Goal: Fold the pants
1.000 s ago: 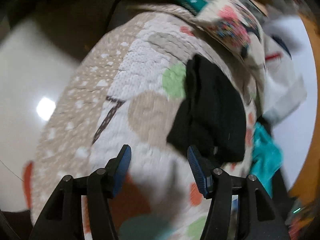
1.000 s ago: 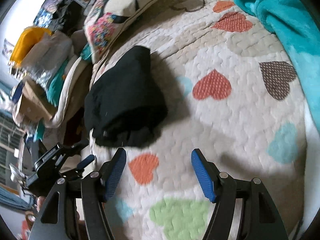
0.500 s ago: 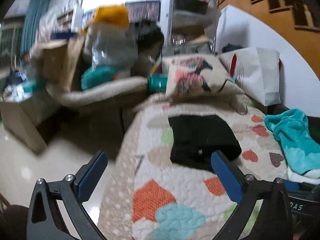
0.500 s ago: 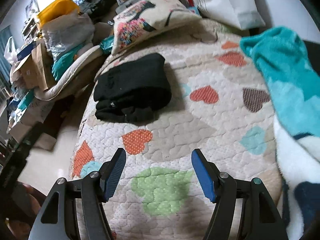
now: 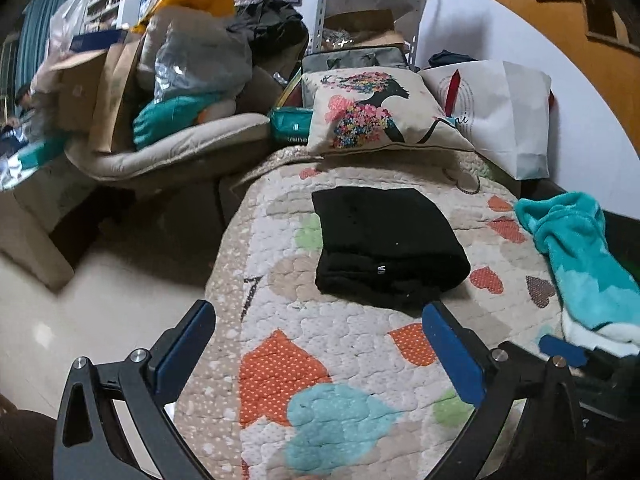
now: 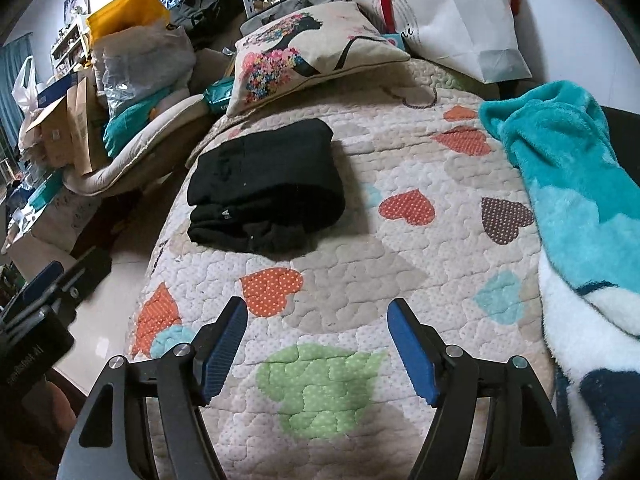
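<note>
Both grippers are backing away from the folded pants [image 5: 386, 246], the left gripper [image 5: 318, 334] now spread wide and empty, the right gripper [image 6: 316, 334] opening on nothing, suggesting folding is finishing.

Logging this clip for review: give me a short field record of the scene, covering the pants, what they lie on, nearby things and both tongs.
pants: black pants, folded in a compact stack
surface: heart-patterned quilt
position: near the quilt's left edge, below the pillow
nearby: teal blanket along the right side, apart from the pants
left tongs: open, empty, short of the pants
right tongs: opening, nothing between them
fold: looks finished
</note>
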A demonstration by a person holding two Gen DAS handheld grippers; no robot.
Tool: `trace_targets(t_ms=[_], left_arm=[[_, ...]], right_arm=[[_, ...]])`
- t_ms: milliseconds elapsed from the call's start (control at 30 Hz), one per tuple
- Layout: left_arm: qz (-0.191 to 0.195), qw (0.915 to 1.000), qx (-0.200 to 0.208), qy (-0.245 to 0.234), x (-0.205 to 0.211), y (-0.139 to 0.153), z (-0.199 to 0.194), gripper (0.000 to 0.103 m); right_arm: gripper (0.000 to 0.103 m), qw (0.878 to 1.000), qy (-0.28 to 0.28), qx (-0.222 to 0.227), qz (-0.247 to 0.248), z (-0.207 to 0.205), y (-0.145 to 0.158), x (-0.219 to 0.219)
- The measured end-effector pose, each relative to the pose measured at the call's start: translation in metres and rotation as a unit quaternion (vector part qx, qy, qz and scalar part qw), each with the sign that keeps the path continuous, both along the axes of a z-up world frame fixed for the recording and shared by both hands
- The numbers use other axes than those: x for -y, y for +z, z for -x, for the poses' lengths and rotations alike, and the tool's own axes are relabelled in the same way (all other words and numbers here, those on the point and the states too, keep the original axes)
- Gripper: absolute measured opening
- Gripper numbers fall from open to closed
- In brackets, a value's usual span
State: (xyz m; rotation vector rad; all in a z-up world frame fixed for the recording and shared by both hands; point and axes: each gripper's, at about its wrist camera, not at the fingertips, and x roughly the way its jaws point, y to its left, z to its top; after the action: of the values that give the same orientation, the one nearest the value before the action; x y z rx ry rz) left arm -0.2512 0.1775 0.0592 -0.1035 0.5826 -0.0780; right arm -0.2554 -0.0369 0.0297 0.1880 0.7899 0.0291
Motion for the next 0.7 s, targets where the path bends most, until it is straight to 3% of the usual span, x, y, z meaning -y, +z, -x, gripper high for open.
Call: trace_targets(t_ms=[233, 433, 700], left_arm=[[0.039, 0.9985, -0.039, -0.001, -0.009, -0.005, -0.011, 0.103], [0.025, 0.9958, -0.088, -0.012, -0.003, -0.014, -0.02, 0.103], [0.021, 0.9958, -0.088, -0.013, -0.001, -0.014, -0.02, 0.103]], right_arm=[[0.078, 1.0, -0.011, -0.014, -0.011, -0.007, -0.008, 0.002], [0.078, 0.999, -0.012, -0.026, -0.014, -0.012, -0.015, 0.0], [0.079, 0.999, -0.01, -0.029, -0.009, -0.013, -0.018, -0.004]])
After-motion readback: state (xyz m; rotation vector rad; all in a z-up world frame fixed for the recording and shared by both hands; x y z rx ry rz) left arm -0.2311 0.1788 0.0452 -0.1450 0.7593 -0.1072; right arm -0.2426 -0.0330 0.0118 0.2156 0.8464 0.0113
